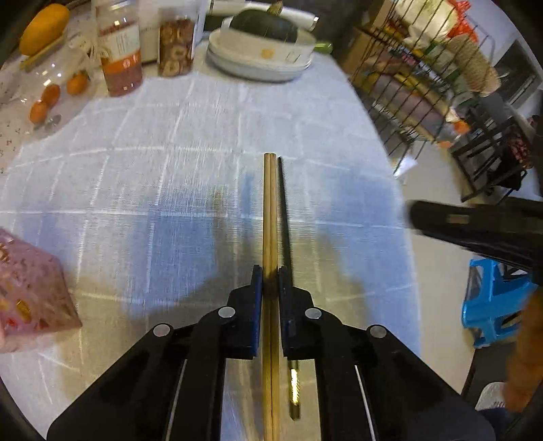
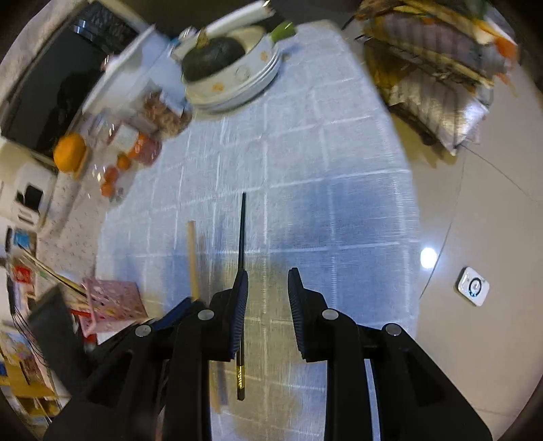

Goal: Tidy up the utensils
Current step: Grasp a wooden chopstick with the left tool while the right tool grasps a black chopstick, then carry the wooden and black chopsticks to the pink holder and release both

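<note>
So the wooden chopsticks (image 1: 270, 217) are clamped as a pair in the left tongs (image 1: 270, 278), pads pressed tight on both sides, tips pointing out over the middle of the counter (image 1: 169, 142). Right beside them on the right lies a single black chopstick (image 1: 284, 217) with a gold band near its thick end; it sits on the cloth just outside the left tongs' right pad, not gripped by them.

From the right wrist view that same black chopstick (image 2: 241, 237) runs along the inner face of the left finger of the right tongs (image 2: 268, 291), whose jaws stand apart with a clear gap between them, nothing pinched. Can't tell whether that finger touches the stick.

A pink holder (image 2: 113, 298) sits near the counter's left edge. At the far end there's a stack of white plates (image 1: 258, 61) with a dark green squash (image 1: 264, 23) on top, plus jars (image 1: 120, 51) and some small oranges (image 1: 51, 96) toward the far left corner.
</note>
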{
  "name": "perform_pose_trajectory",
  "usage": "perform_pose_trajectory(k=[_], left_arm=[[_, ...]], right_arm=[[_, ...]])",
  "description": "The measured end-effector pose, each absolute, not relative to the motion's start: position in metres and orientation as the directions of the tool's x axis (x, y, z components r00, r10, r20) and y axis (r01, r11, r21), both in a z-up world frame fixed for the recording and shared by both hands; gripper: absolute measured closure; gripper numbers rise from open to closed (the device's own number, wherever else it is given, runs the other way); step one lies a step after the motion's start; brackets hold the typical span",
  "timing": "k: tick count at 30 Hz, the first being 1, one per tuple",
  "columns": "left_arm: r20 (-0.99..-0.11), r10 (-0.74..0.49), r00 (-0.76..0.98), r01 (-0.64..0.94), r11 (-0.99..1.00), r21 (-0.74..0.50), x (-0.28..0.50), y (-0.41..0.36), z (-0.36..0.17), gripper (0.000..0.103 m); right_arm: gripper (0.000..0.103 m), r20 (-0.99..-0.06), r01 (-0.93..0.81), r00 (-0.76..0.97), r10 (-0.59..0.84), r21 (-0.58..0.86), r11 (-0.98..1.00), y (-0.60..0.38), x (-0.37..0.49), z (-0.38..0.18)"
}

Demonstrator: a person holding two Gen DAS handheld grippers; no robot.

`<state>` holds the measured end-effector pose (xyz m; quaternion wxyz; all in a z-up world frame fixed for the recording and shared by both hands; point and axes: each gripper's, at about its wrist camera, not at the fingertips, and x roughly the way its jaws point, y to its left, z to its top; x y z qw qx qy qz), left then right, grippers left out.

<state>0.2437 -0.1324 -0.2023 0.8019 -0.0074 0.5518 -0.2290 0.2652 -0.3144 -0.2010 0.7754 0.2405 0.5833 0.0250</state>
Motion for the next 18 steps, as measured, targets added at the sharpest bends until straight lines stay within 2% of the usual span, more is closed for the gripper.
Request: perform_pose_trajectory(k=[9,18], left_arm=[[-0.824,-0.402,0.400,0.441,0.872,-0.211,0.201,-0.119,-0.150,0.095],[-0.802,-0.365,0.473,0.379,0.906,-0.189,0.193,-0.079,-0.120,0.095]], right_arm=[[0.078,-0.925,0.177,0.211,0.315,0.353,0.919,-0.273,0.289,-0.241],[0.079,-0.949,0.126,0.184,0.255,0.280,0.952,-0.248,0.296,-0.254]])
